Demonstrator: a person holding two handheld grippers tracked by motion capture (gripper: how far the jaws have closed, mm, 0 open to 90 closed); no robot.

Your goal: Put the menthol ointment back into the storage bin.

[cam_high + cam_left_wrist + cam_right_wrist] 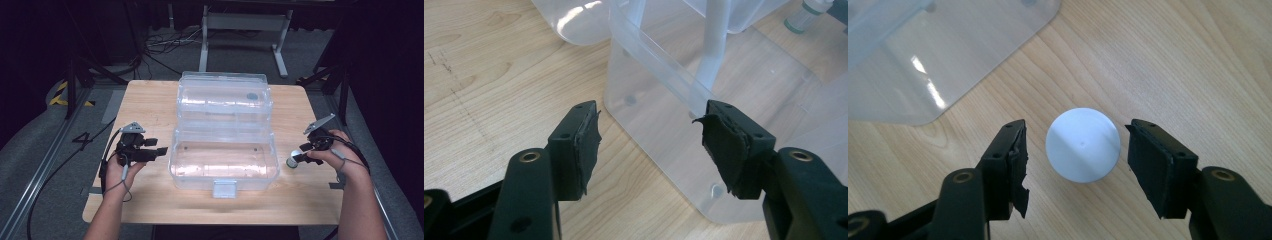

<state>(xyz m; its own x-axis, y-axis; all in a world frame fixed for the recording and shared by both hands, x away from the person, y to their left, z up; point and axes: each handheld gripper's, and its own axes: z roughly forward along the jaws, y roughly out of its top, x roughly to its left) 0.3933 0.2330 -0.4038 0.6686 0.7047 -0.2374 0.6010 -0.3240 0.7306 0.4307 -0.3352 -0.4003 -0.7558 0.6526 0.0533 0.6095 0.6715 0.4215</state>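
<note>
A clear plastic box (pixel 223 172) lies open in the middle of the wooden table, its lid (pixel 223 92) folded back behind it. A small bottle (pixel 291 162) with a white round cap (pixel 1083 144) stands just right of the box. My right gripper (pixel 296 158) hangs over it from above. Its jaws are open on either side of the cap (pixel 1075 145), with gaps on both sides. My left gripper (pixel 159 146) is open left of the box with nothing between its jaws (pixel 649 135), pointing at the box's near left corner (pixel 664 90). The bottle (pixel 804 15) also shows beyond the box.
The table (pixel 150 100) has bare wood to the left and front of the box. A latch tab (pixel 224 188) juts from the box's front edge. A dark round spot (pixel 252 96) sits in the lid. Metal frame legs (pixel 203 45) and cables stand behind the table.
</note>
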